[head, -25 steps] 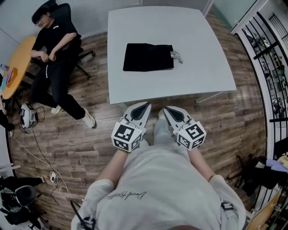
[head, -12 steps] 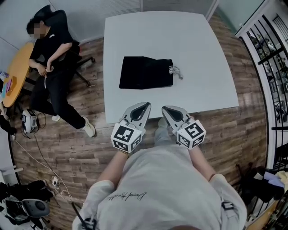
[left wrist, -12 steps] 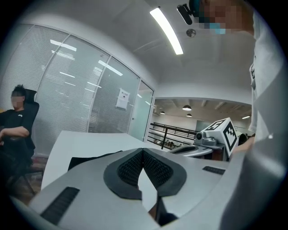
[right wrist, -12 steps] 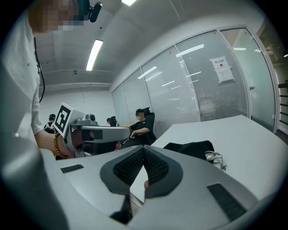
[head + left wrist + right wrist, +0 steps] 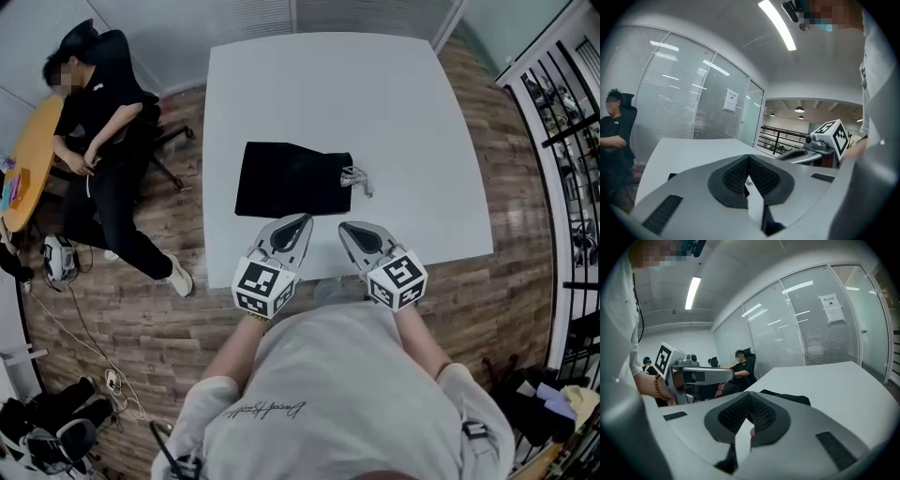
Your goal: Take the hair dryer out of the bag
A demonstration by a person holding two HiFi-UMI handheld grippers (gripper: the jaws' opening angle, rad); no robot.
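Observation:
A black drawstring bag (image 5: 292, 180) lies flat on the white table (image 5: 403, 112), its grey cord (image 5: 357, 176) trailing off its right end. No hair dryer shows; what the bag contains is hidden. My left gripper (image 5: 306, 218) is shut and empty, held over the table's near edge just short of the bag. My right gripper (image 5: 343, 226) is shut and empty too, a little to the right, below the cord. In the right gripper view the bag (image 5: 787, 398) peeks above the closed jaws, and in the left gripper view its corner (image 5: 671, 176) shows at the left.
A person in black sits in an office chair (image 5: 94, 122) left of the table, legs stretched over the wooden floor. An orange round table (image 5: 28, 159) stands at far left. Cables and gear (image 5: 66, 412) lie on the floor at lower left. A black railing (image 5: 562, 141) runs along the right.
Both grippers have come forward together from over the floor to the table's near edge, and the bag now lies close ahead of them. Their jaws stayed shut.

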